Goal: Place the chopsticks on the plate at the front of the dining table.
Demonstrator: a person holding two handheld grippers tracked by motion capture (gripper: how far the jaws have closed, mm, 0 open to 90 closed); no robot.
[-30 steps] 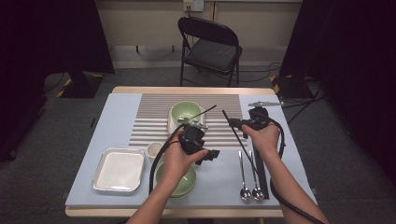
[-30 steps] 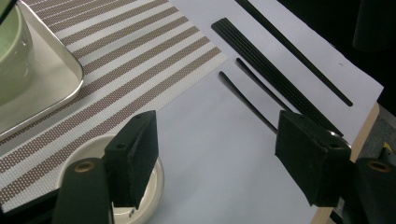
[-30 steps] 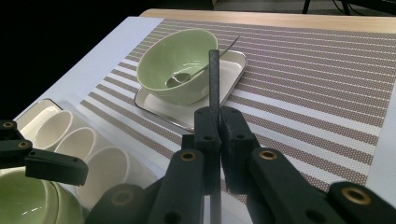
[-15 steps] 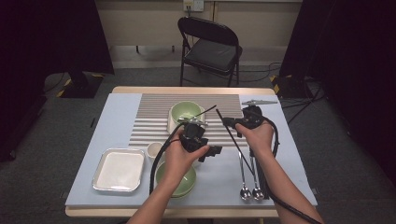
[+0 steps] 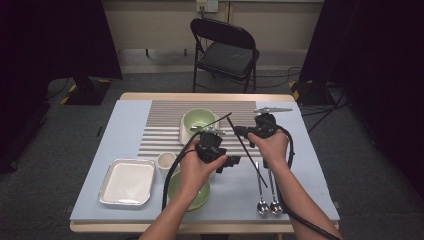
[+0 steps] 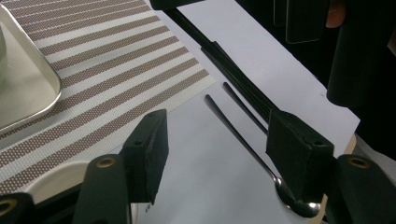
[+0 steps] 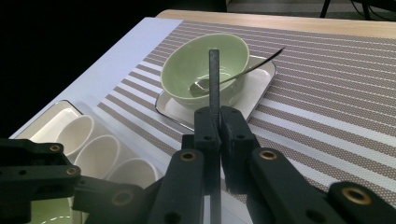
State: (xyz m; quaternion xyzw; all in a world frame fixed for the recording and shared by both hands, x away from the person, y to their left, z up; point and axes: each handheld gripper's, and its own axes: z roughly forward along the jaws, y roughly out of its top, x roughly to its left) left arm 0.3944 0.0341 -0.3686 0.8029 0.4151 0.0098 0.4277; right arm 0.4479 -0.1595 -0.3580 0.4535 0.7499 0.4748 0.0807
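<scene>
A pale green bowl (image 5: 199, 121) sits on a brown-and-white striped mat (image 5: 160, 131). Beside the mat lie a silver tray (image 5: 127, 182), a white cup (image 5: 166, 162) and shiny silver spoons (image 5: 268, 204) on a light blue tablecloth (image 5: 122, 120).

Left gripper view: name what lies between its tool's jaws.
A spoon on the pale mat, untouched, in the left gripper view; the left tool has just been closing its jaws.

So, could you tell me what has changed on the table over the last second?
The right gripper, shut on the black chopsticks, has carried them left off the cloth, away from the two spoons, and they now hang tilted. The left gripper has just been closing its jaws, with nothing between them. The green bowl, tray and cup stayed put.
</scene>
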